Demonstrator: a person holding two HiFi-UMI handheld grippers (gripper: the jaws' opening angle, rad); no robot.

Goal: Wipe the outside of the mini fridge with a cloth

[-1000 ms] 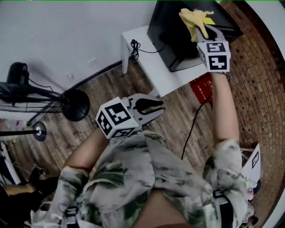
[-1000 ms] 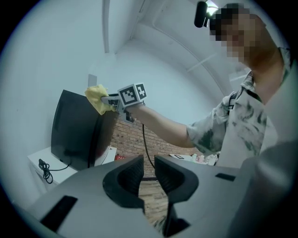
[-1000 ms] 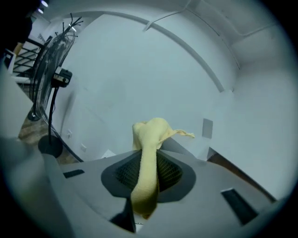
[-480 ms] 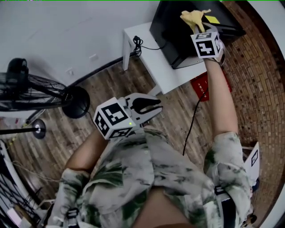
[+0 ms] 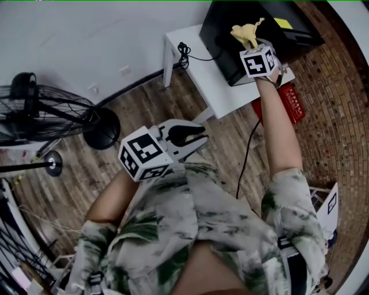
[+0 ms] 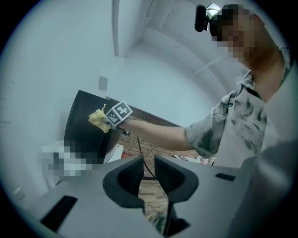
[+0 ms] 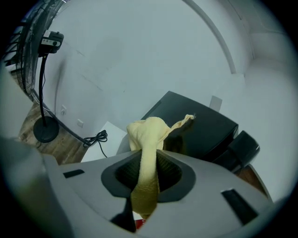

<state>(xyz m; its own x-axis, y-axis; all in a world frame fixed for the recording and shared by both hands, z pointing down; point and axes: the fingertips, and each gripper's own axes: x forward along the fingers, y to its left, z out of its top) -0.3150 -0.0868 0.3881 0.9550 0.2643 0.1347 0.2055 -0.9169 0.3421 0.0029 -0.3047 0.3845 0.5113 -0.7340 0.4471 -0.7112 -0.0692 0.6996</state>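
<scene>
The right tool pinches a soft yellow cloth at the black boxy mini fridge on a white worktop. The left tool is a little open above the brown wood floor.

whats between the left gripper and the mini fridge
In the head view, only wooden floor and then the white table's bare top lie between the left gripper and the mini fridge.
</scene>
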